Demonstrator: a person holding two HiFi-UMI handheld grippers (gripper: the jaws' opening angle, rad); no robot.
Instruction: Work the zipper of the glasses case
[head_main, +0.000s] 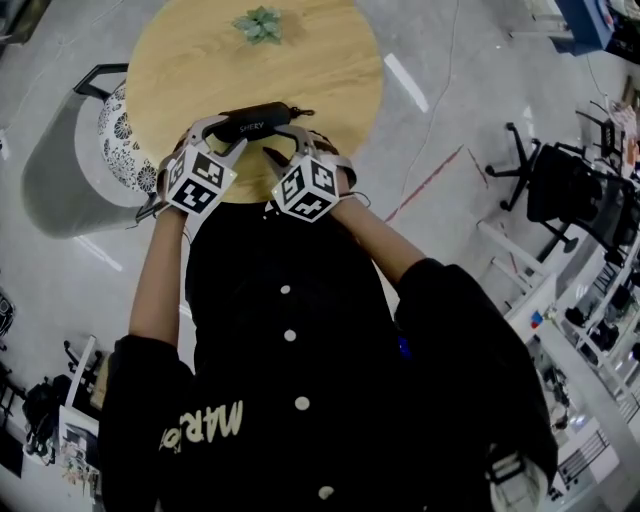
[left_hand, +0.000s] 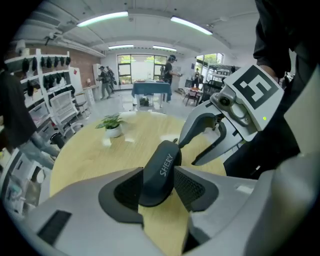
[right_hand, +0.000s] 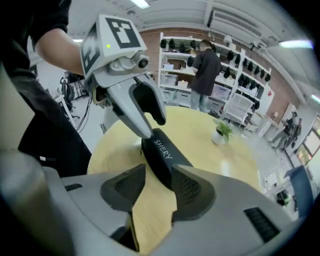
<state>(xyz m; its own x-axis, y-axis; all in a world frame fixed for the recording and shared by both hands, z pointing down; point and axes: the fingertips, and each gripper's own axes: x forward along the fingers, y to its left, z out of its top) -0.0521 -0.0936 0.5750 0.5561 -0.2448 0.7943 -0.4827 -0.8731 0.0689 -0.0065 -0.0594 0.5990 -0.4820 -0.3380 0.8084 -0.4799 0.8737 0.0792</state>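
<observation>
Glasses case (head_main: 255, 122) lies on the table (head_main: 200, 60) at its 6 o'clock edge, close to you. Your left claw (left_hand: 159, 175) squeezes the case's 9 o'clock end, jaws wide. Your right claw (right_hand: 156, 175) is open and empty by the 3 o'clock end. I think you are lining up a grab. Next, pinch the tiny zipper tab (head_main: 302, 112) and pull gently.

Round light-wood table (head_main: 330, 60), black glasses case (head_main: 255, 122) near its edge, small potted plant (head_main: 260, 24) opposite.
</observation>
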